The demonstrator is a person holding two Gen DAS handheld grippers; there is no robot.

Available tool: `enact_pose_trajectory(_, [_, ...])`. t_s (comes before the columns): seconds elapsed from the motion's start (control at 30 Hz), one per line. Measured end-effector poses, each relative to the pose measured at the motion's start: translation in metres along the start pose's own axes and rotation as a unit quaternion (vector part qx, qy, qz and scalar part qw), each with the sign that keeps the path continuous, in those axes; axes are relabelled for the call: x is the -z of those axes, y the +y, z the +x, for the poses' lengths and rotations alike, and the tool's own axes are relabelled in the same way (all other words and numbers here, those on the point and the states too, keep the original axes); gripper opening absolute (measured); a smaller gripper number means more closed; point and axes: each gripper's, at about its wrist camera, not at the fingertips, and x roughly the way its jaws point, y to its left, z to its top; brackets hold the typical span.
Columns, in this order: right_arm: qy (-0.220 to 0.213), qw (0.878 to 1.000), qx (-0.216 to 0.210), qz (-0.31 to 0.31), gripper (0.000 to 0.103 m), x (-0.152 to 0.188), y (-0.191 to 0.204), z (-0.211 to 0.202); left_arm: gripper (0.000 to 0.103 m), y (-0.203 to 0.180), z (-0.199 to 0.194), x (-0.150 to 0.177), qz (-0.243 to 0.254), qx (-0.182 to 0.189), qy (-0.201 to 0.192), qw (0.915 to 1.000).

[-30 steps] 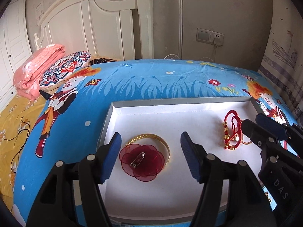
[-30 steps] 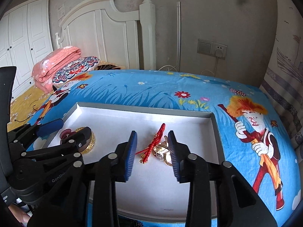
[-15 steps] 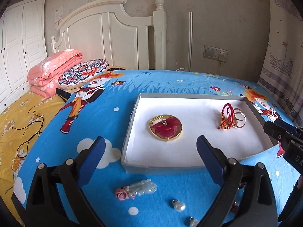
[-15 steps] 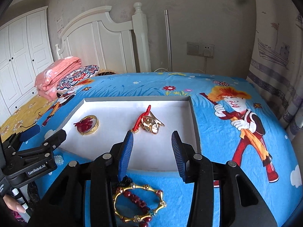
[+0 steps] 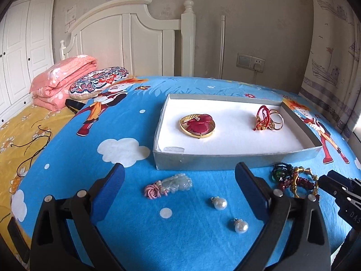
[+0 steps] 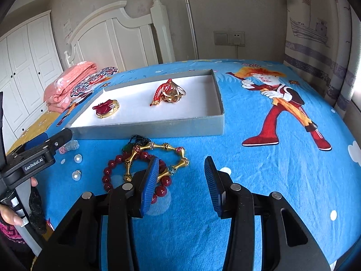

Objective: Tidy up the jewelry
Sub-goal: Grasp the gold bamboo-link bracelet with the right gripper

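Note:
A grey box with white lining (image 5: 191, 161) (image 6: 158, 131) lies on the blue bedsheet. Inside it are a red flower brooch on a gold bangle (image 5: 198, 125) (image 6: 106, 108) and a red cord with gold rings (image 5: 268, 119) (image 6: 169, 92). In front of the box lie a jade pendant with a pink knot (image 5: 173, 183), two pearls (image 5: 220, 203) and tangled gold and red-bead bracelets (image 6: 158, 155) (image 5: 297, 180). My left gripper (image 5: 179, 167) is open wide above the pendant, holding nothing. My right gripper (image 6: 181, 159) is half open and empty, its left finger over the bracelets.
A folded pink quilt (image 5: 61, 83) and a patterned pillow (image 5: 99, 82) lie at the back left before the white headboard (image 5: 135, 45). A black cord (image 5: 33, 149) trails on the yellow sheet. A curtain (image 6: 327, 56) hangs at the right. A hand (image 6: 9, 214) grips the left tool.
Both grippers pulled back from inside the box to the sheet in front of it. The left jaws opened wide, leaving the brooch in the box. The loose jewelry came into view.

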Motion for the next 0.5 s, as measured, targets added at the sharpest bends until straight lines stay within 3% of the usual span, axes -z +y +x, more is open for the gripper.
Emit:
enact_pose_trajectory(0.23, [0.017, 1.0, -0.026, 0.001, 0.041, 0.011, 0.008, -0.003, 0.095, 0.004, 0.009, 0.001, -0.013, 0.011, 0.021, 0.9996])
enact_pose_trajectory(0.5, [0.036, 0.998, -0.042, 0.008, 0.041, 0.008, 0.014, 0.005, 0.094, 0.0, 0.005, 0.003, -0.005, 0.008, 0.005, 0.9999])
